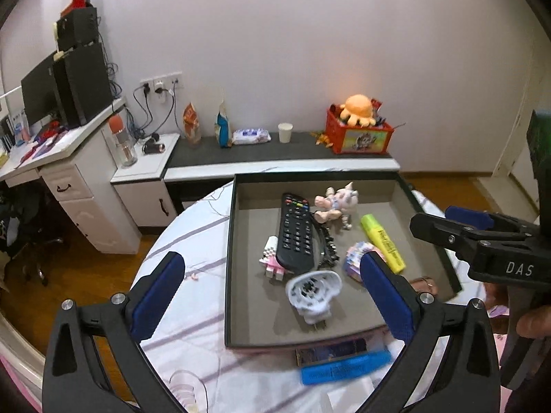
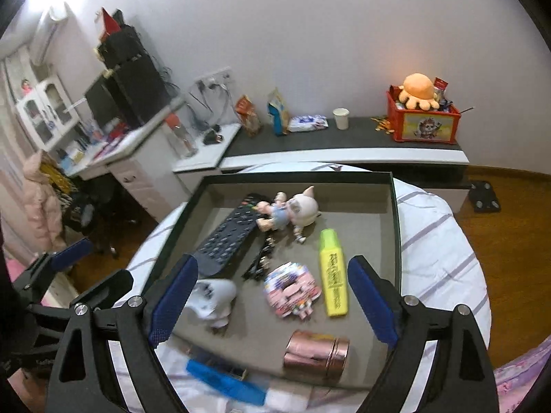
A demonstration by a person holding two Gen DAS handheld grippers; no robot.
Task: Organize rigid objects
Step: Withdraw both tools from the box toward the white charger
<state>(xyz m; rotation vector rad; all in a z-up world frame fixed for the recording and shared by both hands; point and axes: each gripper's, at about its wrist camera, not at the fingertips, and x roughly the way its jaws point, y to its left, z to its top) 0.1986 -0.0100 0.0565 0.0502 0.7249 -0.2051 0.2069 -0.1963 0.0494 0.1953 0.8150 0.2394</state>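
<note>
The left gripper hangs with its blue-padded fingers spread wide and nothing between them, above the near left part of the tray. The right gripper is likewise spread and empty, poised over the tray's near half; from the left wrist view it shows at the right edge, above the tray's right rim. The tray is a shallow, dark-rimmed box with a grey floor, resting on a round table covered by a white cloth with purple stripes. Inside it, a black remote control lies lengthwise toward the left, its near end resting over a small pink and white block toy. A pig figurine lies at the remote's far end, a yellow highlighter sits toward the right side, and a pink multicoloured block toy lies just left of the highlighter. A white fan-like gadget rests near the front, and a copper-coloured tin lies on its side in the near right corner. Outside the tray, touching its near rim, a blue marker lies on the cloth. Beyond the table, a low bench holds a red crate with an orange plush octopus on top.
</note>
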